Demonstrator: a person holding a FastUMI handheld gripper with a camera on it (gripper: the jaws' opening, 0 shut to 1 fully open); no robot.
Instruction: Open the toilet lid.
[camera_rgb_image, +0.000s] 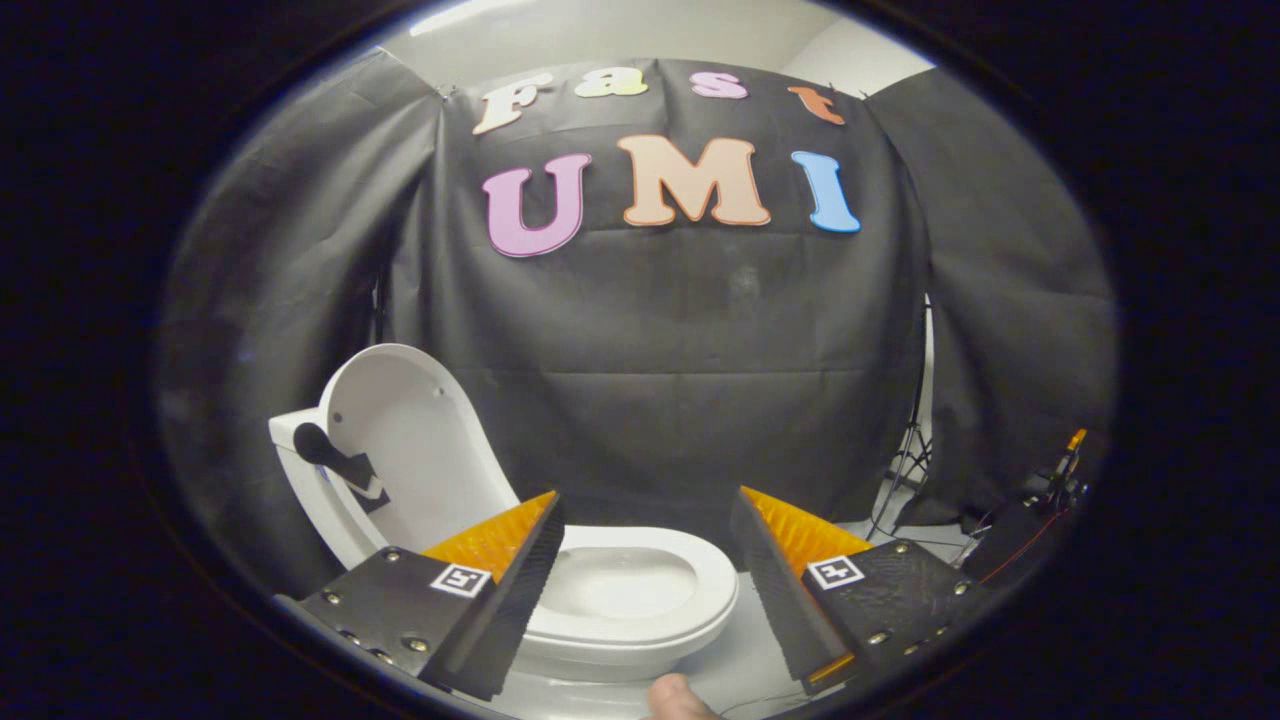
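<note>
In the gripper view, the toilet lid (400, 440) stood already raised, leaning back against the tank (290, 435) behind the seat (640, 600), its long axis near upright. The gripper (650, 545) was spread wide and held nothing, and the lid lay ahead of it, off past its left finger, clear of both fingers. The bowl opening sat between the fingers, just beyond them; judged from this, the lid needed no further lift.

White toilet lid (410, 440), white seat (700, 590), white bowl (620, 583); plain black cloth wall (680, 380); pale grey floor (740, 670).
</note>
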